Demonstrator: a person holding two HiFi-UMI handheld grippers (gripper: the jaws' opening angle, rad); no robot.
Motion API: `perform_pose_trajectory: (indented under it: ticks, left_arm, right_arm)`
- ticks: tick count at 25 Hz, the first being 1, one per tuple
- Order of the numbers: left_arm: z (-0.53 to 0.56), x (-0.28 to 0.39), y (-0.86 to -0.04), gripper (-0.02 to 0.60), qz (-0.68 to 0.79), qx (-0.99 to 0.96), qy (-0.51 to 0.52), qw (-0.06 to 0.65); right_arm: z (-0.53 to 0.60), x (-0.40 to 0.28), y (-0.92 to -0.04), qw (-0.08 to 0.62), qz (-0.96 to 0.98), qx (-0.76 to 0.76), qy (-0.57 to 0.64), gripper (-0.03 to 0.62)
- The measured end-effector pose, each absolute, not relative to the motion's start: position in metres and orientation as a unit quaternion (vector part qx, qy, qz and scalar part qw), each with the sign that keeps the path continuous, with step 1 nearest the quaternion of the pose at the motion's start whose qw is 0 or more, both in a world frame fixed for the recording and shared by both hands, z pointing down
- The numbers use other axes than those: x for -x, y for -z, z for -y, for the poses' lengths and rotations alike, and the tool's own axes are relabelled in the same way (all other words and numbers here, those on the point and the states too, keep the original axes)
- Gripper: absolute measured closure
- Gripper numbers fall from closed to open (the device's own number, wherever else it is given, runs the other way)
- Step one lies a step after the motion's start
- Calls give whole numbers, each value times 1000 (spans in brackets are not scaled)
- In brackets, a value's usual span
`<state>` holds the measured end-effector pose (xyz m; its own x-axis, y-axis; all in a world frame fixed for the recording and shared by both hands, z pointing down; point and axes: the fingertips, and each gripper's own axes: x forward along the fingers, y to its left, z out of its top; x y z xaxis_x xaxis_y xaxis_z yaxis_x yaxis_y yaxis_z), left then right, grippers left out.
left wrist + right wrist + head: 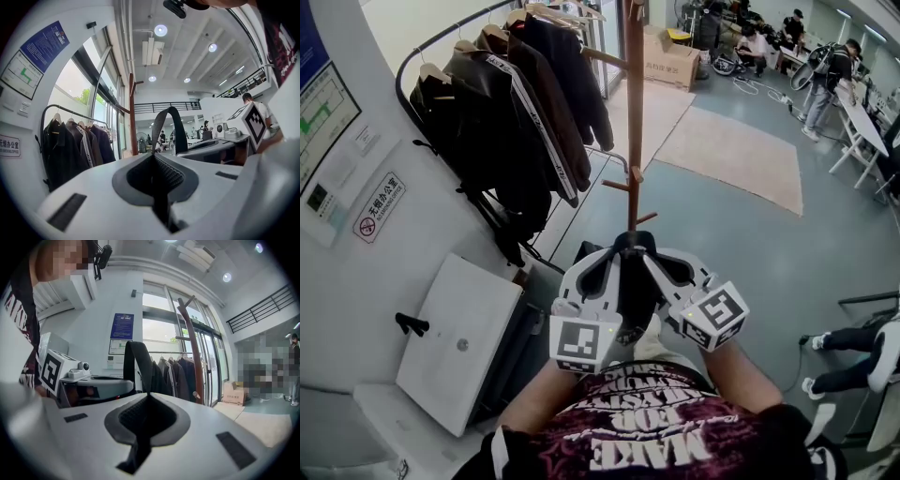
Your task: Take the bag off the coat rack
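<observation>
Right now my left gripper (610, 262) is pressed tight on the bag's black strap (181, 134), and my right gripper (653, 262) pinches the same strap from the other side. The bag (636, 298) shows dark between them, with the wooden coat rack (635, 112) at twelve o'clock. At nine o'clock a wall sign (379, 207) carries a no-smoking mark and Chinese characters. My shirt (656, 441) reads "MAKE".

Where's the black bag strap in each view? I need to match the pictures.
Head view: black strap at centre, pinched between left hand-held gripper and right hand-held gripper.
Left gripper view: strap loops up from the shut jaws, centre.
Right gripper view: strap rises from the shut jaws, left of centre.
Shared landmark: wooden coat rack pole.
</observation>
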<state>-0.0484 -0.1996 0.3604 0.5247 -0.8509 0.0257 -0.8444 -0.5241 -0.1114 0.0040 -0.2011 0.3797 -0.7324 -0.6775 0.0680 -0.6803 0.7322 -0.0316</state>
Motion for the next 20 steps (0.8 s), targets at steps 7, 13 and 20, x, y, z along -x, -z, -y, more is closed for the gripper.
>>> perform_pose_trajectory:
  ticks: [7,13,20]
  left_arm:
    - [201,47,-357,572,-487,872,35,43]
    - [208,45,-356,572,-491,870,39,41]
    - [224,41,-359,572,-491,869,40,41]
  right_arm:
    - [204,-5,-377,24,931,-363,-23,583]
    - [212,-7,-375,31,932,-360,-24,583]
    - [228,-11,-378,33,933,-357,-25,583]
